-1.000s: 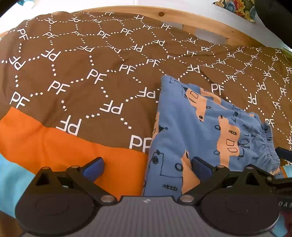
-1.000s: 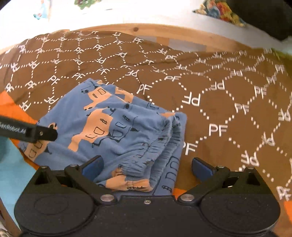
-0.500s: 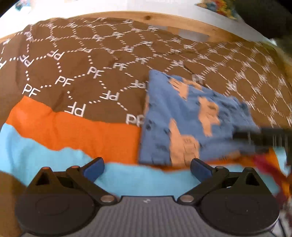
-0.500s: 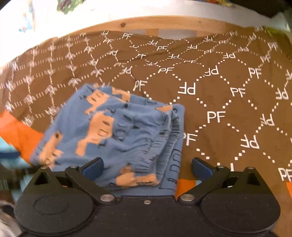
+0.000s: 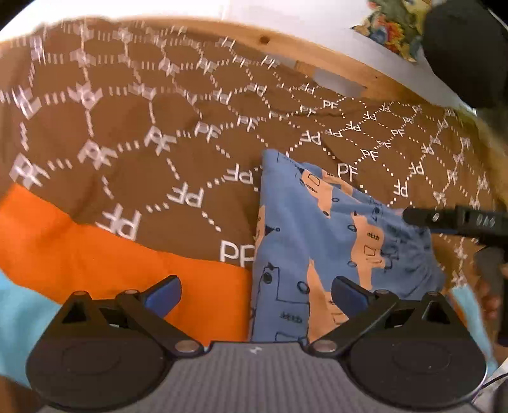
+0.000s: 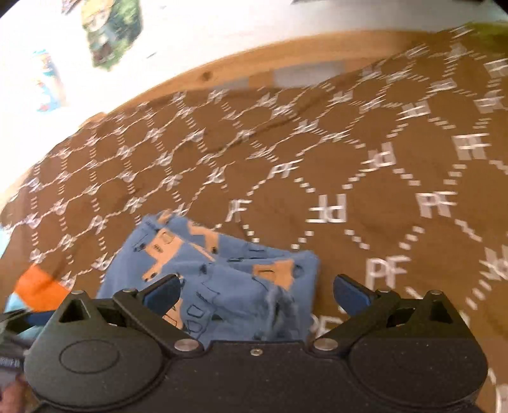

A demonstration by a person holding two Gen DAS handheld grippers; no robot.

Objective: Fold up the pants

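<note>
The folded blue pants (image 5: 320, 241) lay on the brown bedspread (image 5: 133, 165), near its orange band (image 5: 104, 263). Both the left hand-held gripper (image 5: 255, 294) and the right hand-held gripper (image 6: 255, 292) stood wide, holding nothing, just short of the pants.

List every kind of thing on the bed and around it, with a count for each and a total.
Folded blue pants with orange vehicle print: 1
Brown bedspread with white PF lettering and orange and light-blue bands: 1
Wooden bed frame: 1
Black two-finger grippers with blue pads, left and right: 2
Colourful pictures on the white wall: 2
Total: 7
</note>
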